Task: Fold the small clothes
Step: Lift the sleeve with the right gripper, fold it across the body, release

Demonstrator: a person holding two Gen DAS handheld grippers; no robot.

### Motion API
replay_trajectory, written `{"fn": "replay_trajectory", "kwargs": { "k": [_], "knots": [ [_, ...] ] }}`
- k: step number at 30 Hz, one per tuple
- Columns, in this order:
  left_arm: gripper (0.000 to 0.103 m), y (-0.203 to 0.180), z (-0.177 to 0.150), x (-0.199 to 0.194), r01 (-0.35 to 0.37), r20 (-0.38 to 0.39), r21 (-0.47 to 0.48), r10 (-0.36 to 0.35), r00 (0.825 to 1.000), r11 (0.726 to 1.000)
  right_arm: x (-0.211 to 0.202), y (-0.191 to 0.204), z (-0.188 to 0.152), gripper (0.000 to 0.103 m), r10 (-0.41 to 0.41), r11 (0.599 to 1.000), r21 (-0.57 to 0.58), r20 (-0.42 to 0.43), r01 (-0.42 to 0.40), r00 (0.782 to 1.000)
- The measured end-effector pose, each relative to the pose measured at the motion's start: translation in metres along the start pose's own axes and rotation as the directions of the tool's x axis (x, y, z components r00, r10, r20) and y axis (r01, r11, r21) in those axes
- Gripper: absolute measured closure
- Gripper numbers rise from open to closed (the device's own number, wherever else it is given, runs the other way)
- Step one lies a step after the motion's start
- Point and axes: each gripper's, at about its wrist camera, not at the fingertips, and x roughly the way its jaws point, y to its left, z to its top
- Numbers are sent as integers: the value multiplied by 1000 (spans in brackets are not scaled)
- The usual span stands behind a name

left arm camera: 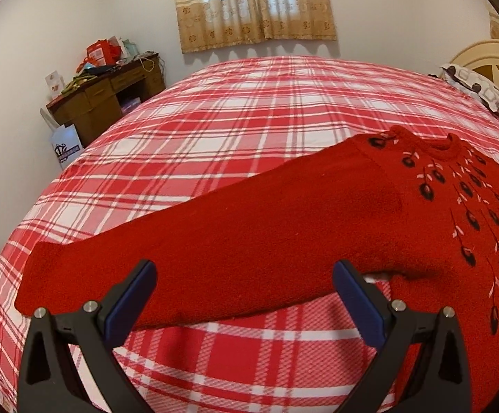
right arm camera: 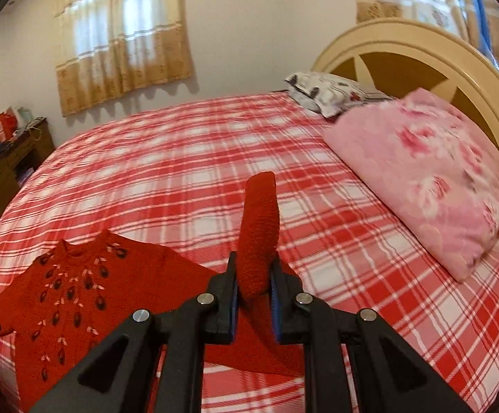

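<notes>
Jaws: right gripper [right arm camera: 253,287] clamped on one sleeve [right arm camera: 259,227], raised probably for folding inward; left gripper [left arm camera: 244,304] open, hovering over the other sleeve of sweater [left arm camera: 421,213], flat on bed [left arm camera: 215,130].

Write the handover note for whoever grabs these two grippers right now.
Right gripper: shut on the sweater's sleeve end, which stands up between the pads.
Left gripper: open, holding nothing, over the other sleeve.
Red sweater lies face up on the plaid bed, embroidered front showing.
Done: one sleeve gripped. No fold is visible yet.
Left: likely fold both sleeves across the chest, then fold the body.
</notes>
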Motion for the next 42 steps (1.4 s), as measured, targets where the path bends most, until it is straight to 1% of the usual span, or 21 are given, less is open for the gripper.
{"fn": "replay_trajectory", "kwargs": {
  "k": [7,13,21,24,29,33,35,38,42],
  "knots": [
    [0,4,-7,1,12,-10,-12,-12,1000,1000,-14,41,20,89,65,997,-45,39,-63,997],
    [0,2,-15,-9,35,-12,-15,-35,999,999,-24,91,31,89,139,986,-107,70,-131,988],
    [0,-7,-21,-22,106,-18,-62,-108,994,992,-19,154,32,89,222,962,-175,57,-209,973],
    [0,-13,-21,-28,135,-17,-63,-137,990,989,-18,176,31,89,248,952,-200,49,-234,968],
    [0,-13,-19,-36,154,2,-65,-154,988,986,-18,206,25,88,277,935,-241,41,-259,960],
    [0,-10,-19,-39,154,15,-76,-153,988,985,-12,232,23,89,309,923,-247,26,-294,951],
    [0,-9,-21,-38,156,13,-84,-155,988,984,-8,252,17,89,335,913,-253,12,-321,942],
    [0,-8,-24,-37,156,4,-91,-156,988,984,-2,290,0,89,375,886,-285,-20,-365,927],
    [0,-1,-28,-39,133,6,-93,-132,991,987,12,341,-37,88,421,841,-334,-94,-426,902]
  ]
}}
